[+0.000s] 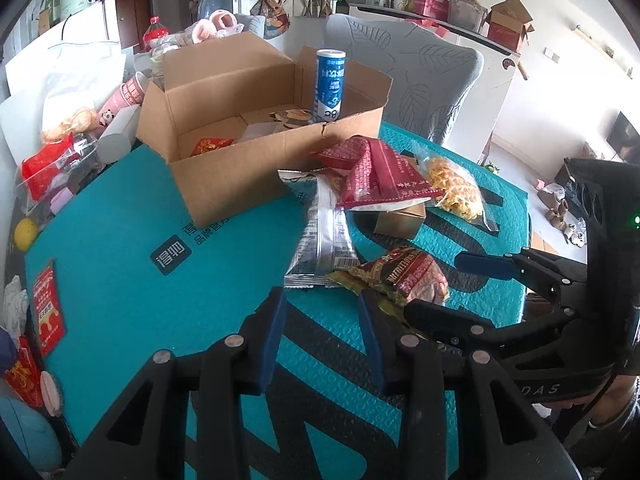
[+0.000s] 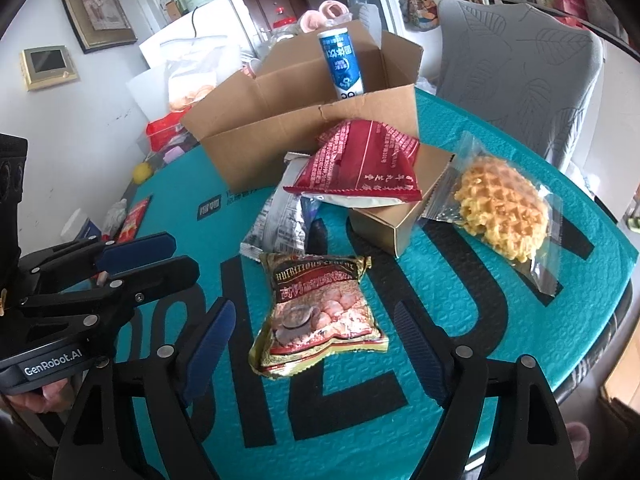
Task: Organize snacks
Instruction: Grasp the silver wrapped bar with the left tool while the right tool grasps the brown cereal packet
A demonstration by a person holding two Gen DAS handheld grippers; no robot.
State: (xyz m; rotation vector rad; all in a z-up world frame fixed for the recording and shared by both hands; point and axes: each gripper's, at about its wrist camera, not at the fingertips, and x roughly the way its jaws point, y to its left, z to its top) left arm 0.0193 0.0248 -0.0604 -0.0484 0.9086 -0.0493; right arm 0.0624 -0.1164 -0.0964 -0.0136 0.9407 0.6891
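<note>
Two tongs are in play, both spread wide and holding nothing. In the right wrist view the right gripper (image 2: 316, 356) straddles a gold-edged snack packet (image 2: 320, 312) lying flat at lower centre of the frame, on the teal mat (image 2: 460, 360). The pads look just short of the packet's side edges. The left gripper (image 1: 324, 336) hangs near it, at the left of that view.

Judging by this, the step in hand is picking up that packet for the cardboard box (image 2: 304, 120) at upper centre, where a blue tube (image 2: 342, 68) already stands. To do it well, lower until the pads flank the packet's puffed middle, then close gently; a foil bag can slip or crush. Lift clear of the silver packet (image 2: 280, 228) just beyond it, whose corner looks tucked near the top edge.
</note>
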